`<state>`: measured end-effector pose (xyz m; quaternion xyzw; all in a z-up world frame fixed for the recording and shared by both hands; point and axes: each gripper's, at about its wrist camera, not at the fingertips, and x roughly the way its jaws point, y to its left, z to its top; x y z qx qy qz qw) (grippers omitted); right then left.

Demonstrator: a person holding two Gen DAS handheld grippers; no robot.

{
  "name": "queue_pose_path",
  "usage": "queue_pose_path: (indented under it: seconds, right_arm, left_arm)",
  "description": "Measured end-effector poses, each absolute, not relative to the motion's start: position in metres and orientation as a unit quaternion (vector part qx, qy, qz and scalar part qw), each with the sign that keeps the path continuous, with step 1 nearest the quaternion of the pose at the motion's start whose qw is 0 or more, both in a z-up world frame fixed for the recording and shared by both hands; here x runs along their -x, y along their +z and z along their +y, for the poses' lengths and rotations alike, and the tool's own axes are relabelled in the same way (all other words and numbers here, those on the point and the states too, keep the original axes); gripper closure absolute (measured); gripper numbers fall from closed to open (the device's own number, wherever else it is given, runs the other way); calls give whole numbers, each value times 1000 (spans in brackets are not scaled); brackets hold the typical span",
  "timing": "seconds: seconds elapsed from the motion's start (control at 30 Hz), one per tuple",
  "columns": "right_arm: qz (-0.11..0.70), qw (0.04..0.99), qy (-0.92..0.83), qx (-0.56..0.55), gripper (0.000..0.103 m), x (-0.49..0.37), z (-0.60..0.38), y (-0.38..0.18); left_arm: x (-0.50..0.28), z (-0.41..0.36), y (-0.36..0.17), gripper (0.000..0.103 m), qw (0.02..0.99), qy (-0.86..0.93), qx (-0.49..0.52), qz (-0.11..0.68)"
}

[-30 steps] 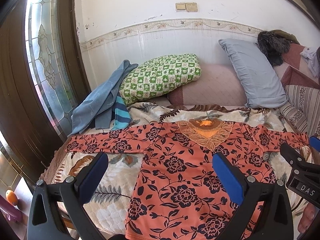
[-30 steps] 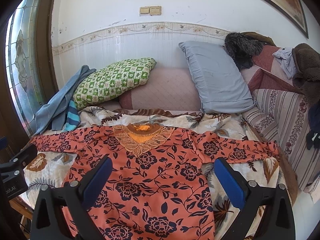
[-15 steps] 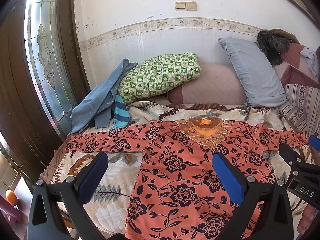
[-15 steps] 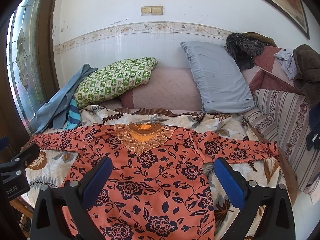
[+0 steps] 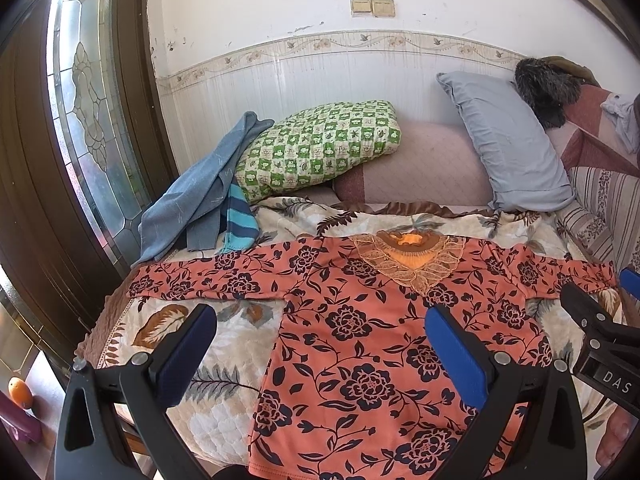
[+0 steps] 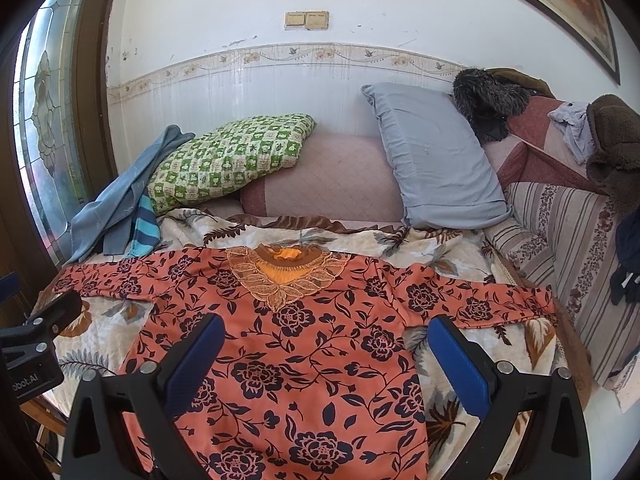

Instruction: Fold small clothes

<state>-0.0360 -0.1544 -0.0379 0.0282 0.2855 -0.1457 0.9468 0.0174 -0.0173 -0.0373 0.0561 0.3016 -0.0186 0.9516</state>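
An orange floral blouse [image 5: 360, 340] is lying flat across the middle of the frame on the leaf-print bedspread [image 5: 224, 344], both sleeves stretched out sideways, neckline pointing toward the wall. The left gripper [image 5: 320, 344] is hovering low in the frame over the blouse's hem area, fingers spread wide, gripping nothing. The right gripper [image 6: 324, 344] is hanging likewise, wide apart and empty. A green checked pillow [image 5: 320, 148] is leaning at upper centre beside a grey pillow [image 5: 508, 148].

An orange blouse [image 5: 360, 332] [image 6: 296, 344] printed with dark flowers is spread flat, face up, ahead of and beneath the tool. Both sleeves are stretched sideways. The lace-trimmed neckline is turned away, the hem nearest.
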Motion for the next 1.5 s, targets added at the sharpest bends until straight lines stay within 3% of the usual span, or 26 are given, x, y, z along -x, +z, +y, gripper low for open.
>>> queue_pose_path:
  seconds: [1.1, 1.3, 1.5]
  right_arm:
    - [284, 946, -154, -29, 1, 37, -174, -41]
    - [295, 934, -193, -57, 1, 41, -243, -72]
    - [310, 912, -225, -145, 2, 45, -377, -130]
  left_arm:
    - [-22, -14, -42, 0, 947, -13, -63, 315]
    - [-49, -3, -66, 0, 930, -14, -41, 366]
    - [-104, -10, -128, 0, 888, -10, 2, 460]
